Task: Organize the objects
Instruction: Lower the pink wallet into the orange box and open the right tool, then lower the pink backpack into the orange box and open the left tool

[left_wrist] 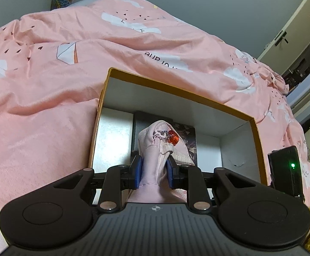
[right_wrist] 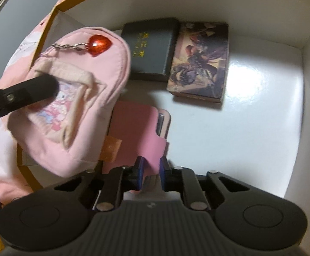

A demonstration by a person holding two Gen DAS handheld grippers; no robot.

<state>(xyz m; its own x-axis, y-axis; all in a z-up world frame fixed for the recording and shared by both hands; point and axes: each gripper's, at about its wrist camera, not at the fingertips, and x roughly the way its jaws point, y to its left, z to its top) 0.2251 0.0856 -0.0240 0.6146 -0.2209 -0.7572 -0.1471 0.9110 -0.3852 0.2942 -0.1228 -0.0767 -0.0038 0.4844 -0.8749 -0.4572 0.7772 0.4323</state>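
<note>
Now left gripper (left_wrist: 154,170) clamps the pink pouch (left_wrist: 155,149) over the box (left_wrist: 236,149).

Cloth pouch (right_wrist: 73,98), glossy box floor (right_wrist: 251,98)

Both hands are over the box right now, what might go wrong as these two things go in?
1. The left tool grips the pink pouch by its soft fabric, so it may sag or slip.
2. The pouch hangs just above the pink case between the right tool's pads; the two could collide.
3. The dangling red heart charm might snag on the box's rim.
</note>
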